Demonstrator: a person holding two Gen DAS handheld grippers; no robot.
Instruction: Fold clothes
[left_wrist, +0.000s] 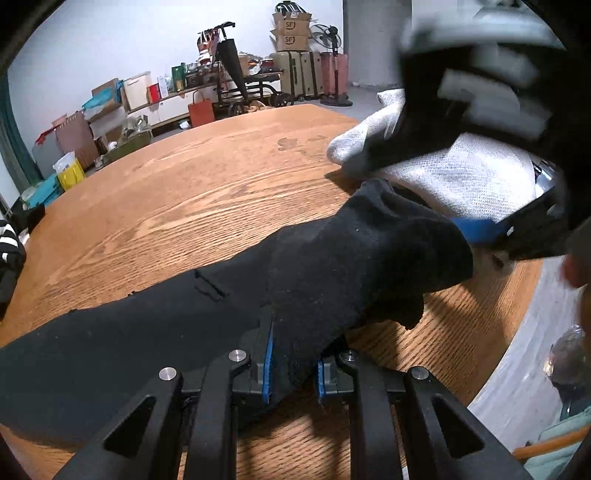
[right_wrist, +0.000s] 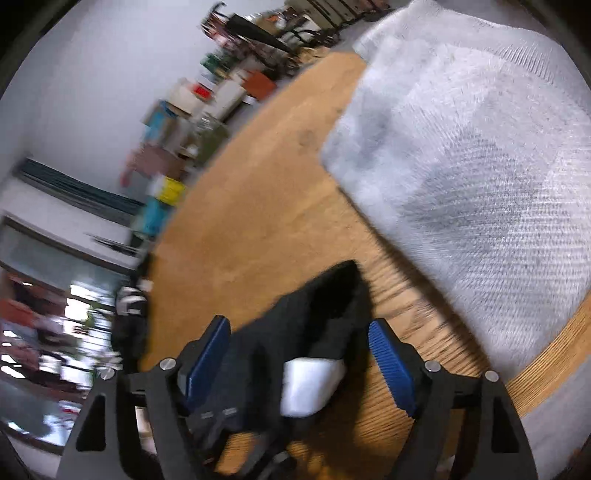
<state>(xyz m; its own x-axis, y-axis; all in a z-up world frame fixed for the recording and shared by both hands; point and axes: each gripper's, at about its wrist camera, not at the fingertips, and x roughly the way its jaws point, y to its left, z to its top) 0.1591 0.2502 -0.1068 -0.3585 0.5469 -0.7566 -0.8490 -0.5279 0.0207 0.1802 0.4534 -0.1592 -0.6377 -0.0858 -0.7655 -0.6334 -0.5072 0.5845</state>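
Your left gripper (left_wrist: 293, 373) pinches the black sock (left_wrist: 332, 266) while your right gripper (right_wrist: 299, 365) gapes wide around it, so pulling away could unfold it.

A round wooden tabletop (left_wrist: 192, 192) spreads ahead of the claw. Beyond its far edge stands a plain white wall (left_wrist: 110, 40), lined with cardboard boxes (left_wrist: 291, 31), suitcases (left_wrist: 310, 72), a standing fan (left_wrist: 328, 37), a loaded cart (left_wrist: 243, 79) and paper bags (left_wrist: 201, 110). The floor (left_wrist: 364, 98) is grey.
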